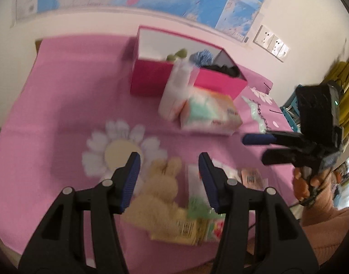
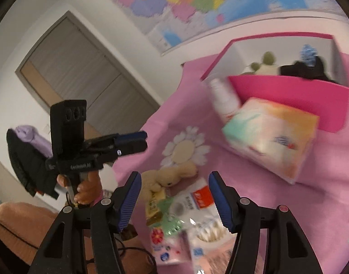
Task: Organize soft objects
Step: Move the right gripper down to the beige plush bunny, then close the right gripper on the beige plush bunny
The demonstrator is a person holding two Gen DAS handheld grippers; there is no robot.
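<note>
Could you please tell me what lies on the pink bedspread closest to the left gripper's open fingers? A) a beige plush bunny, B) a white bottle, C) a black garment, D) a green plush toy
A: in the left wrist view the beige plush bunny lies on the pink bedspread just beyond the open left gripper, while the white bottle stands farther off by the pink box.

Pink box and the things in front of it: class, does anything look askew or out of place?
Yes. The white bottle leans tilted against the pink box instead of standing upright, and the tissue pack lies skewed beside it. Both are outside the box.
</note>
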